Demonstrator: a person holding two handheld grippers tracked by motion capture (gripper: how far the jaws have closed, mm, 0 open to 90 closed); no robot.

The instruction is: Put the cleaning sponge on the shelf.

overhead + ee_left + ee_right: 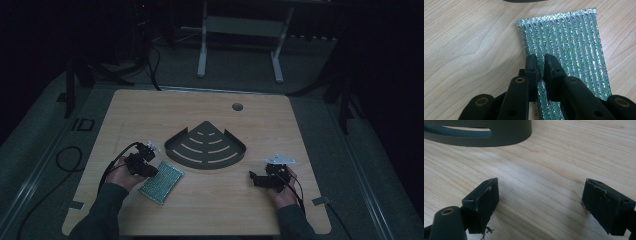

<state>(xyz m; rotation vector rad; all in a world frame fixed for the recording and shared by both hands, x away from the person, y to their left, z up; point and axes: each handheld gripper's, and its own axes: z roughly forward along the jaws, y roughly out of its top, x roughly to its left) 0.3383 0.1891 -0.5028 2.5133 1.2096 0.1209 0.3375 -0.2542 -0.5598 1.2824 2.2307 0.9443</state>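
A green scouring cloth with silver stripes lies flat on the wooden table, front left. My left gripper is at the cloth's near left edge. In the left gripper view the cloth stretches away, and the left gripper has its jaws a narrow gap apart, with a strip of cloth showing between them and no pad seen pressing on it. My right gripper rests at the front right. Its jaws stand wide open over bare wood with nothing between them.
A dark quarter-round slotted corner shelf sits mid-table, just beyond the cloth; its curved wall is close ahead in the right gripper view. A round cable hole marks the far side. White stand legs rise behind the table.
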